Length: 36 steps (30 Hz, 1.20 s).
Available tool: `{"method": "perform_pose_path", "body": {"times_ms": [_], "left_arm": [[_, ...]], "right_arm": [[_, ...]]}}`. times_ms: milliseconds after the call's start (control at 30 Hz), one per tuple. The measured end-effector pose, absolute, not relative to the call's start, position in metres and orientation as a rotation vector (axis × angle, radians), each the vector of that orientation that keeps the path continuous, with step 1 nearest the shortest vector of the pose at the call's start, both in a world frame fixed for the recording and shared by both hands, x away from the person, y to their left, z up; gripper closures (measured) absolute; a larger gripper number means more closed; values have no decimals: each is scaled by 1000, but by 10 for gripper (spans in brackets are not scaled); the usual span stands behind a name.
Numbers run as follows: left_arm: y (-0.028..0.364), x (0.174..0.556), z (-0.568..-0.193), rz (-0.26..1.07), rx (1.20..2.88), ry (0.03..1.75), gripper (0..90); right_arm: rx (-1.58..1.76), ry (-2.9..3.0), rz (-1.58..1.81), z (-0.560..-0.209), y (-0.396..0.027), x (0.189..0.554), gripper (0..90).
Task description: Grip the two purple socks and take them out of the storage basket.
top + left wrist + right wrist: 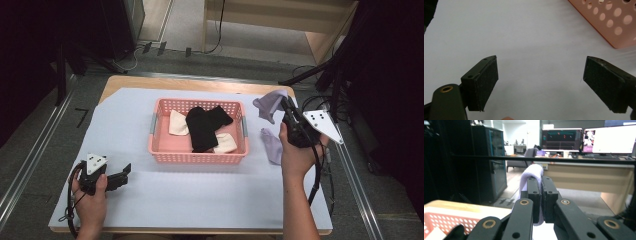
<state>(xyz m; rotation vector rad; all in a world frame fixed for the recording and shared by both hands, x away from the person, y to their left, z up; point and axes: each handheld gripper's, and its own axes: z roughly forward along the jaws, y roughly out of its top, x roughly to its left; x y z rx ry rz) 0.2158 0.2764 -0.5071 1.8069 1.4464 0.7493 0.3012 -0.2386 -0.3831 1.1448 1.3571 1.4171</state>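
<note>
- Our right gripper (289,107) has its jaws pressed together on a lilac sock (269,105), which hangs off the tips in the air just past the right end of the pink basket (197,157); in the right gripper view the cloth (533,173) loops over the jaw tips.
- Our left gripper (120,176) rests low on the white sheet (200,195) near the front left corner of the basket, jaws spread wide with nothing between them.
- The step in hand, as we judge it, is carrying this sock over the basket wall and dropping it in.
- To do it well we should keep the pinch firm, lift so the trailing end clears the rim, and open only once the sock hangs above the bare left part of the basket floor.
- Counting: two grippers, one basket.
- Lilac socks: two, one held and a second (271,145) lying on the sheet right of the basket.
- In the basket we count two cream socks (177,123) and a black heap (202,127), likely a pair, though we cannot tell.
</note>
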Motion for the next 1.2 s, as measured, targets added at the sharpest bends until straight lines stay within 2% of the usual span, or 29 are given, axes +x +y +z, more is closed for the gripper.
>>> {"method": "perform_pose_path", "body": {"times_ms": [367,533,667,933,1100,1200], "left_arm": [[276,215,-507,749,1810,1445,137],[276,215,-507,749,1810,1445,137],[276,215,-507,750,1808,1445,137],[276,215,-507,758,1805,1443,137],[276,215,-507,759,1803,1443,137],[276,215,-507,760,1803,1443,137]], "right_arm": [[1292,1414,1327,-430,-262,298,857],[1367,1371,1386,-437,-273,295,684],[1367,1360,1421,-436,-277,291,610],[1315,1400,1454,-438,-278,280,521],[1321,1450,1411,-444,-279,272,371],[1318,1475,1387,-450,-281,266,332]]}}
